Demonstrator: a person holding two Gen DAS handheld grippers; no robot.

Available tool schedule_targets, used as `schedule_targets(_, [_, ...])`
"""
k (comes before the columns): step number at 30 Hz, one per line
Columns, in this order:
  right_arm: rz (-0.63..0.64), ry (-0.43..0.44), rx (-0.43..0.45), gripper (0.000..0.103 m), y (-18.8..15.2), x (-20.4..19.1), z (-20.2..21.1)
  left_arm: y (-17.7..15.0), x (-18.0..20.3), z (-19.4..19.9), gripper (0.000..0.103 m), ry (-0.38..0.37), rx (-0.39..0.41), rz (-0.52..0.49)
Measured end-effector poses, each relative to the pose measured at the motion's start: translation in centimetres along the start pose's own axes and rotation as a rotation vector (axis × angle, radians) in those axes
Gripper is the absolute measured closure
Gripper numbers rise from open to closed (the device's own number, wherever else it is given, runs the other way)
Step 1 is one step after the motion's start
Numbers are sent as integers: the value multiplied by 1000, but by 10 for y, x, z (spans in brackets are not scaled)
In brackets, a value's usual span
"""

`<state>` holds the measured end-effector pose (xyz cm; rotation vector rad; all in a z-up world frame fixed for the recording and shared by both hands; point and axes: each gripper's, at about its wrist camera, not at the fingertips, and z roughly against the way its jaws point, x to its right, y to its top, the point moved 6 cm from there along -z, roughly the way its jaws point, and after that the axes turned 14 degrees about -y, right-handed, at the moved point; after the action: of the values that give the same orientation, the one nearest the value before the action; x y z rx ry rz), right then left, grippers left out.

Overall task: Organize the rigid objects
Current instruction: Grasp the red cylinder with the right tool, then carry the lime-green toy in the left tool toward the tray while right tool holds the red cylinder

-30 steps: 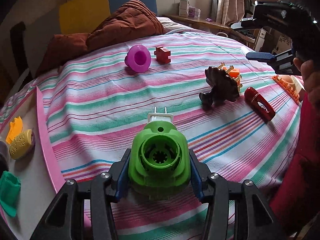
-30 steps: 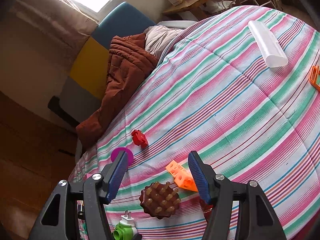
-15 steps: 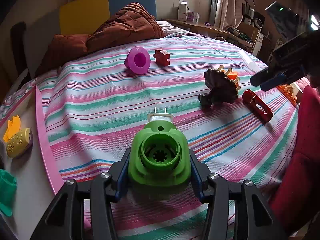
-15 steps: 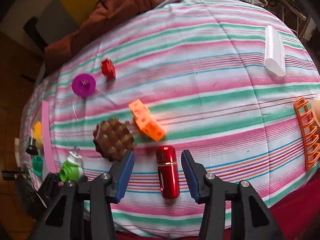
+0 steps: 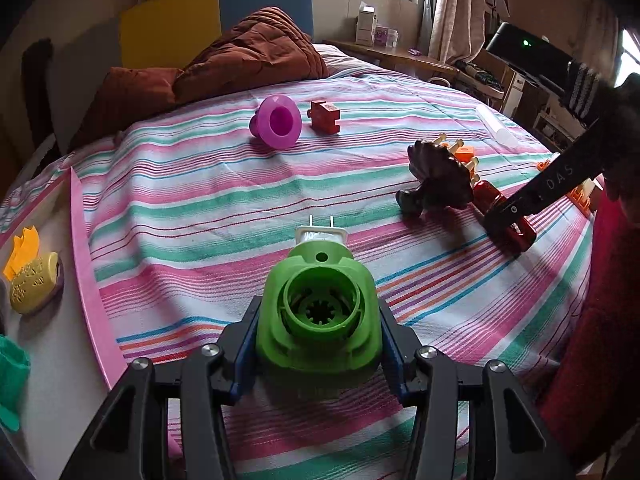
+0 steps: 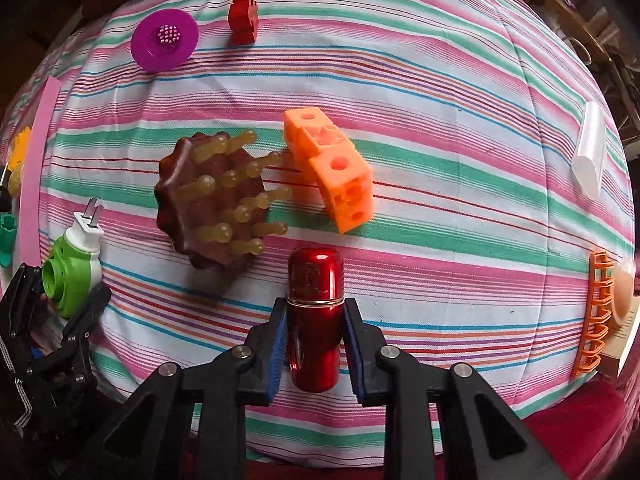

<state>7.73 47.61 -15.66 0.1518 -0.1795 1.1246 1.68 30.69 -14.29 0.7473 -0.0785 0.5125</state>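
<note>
My left gripper point(image 5: 318, 334) is shut on a green plug-in device point(image 5: 318, 316) with white prongs, held just above the striped bedspread; it also shows in the right wrist view point(image 6: 70, 276). My right gripper point(image 6: 315, 330) is down on the bed with its pads around a red metal cylinder point(image 6: 315, 308), touching or nearly touching its sides. In the left wrist view the right gripper point(image 5: 516, 220) sits on that red cylinder point(image 5: 520, 236). A brown massage brush point(image 6: 212, 204), orange blocks point(image 6: 332, 168), a magenta funnel point(image 6: 165, 39) and a red puzzle block point(image 6: 243, 19) lie on the bed.
A pink-rimmed tray point(image 5: 86, 248) at the bed's left edge holds a yellow piece point(image 5: 34, 288) and a teal piece point(image 5: 12, 376). A white tube point(image 6: 590, 152) and an orange comb-like clip point(image 6: 596, 316) lie at the right. A brown quilt point(image 5: 248, 60) is bunched at the bed's far end.
My right gripper came down from high above the bed onto the red cylinder and narrowed around it. My left gripper kept hold of the green device, hardly moving.
</note>
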Motion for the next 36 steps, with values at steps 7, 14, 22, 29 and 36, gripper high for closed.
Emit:
schedule_targets(7, [-36,87,85,77,18,-21,4,0,0,0,50,-1,0,-1])
schedule_targets(14, [-60,188,194,77,27,-38,9,1,-2,0,50,-4,4,-3])
schedule_targets(22, [-25,27,276,77,27,-27,14,1,0,-2,50,-1,16,-7])
schedule_targets(29, [-60,50,269,77,25,-15,13,0,1,-2,50,8,23,-6])
schedule_targets(36, [-41,25,284,77,23,-11,15,-2,4,0,50,14,22,-4])
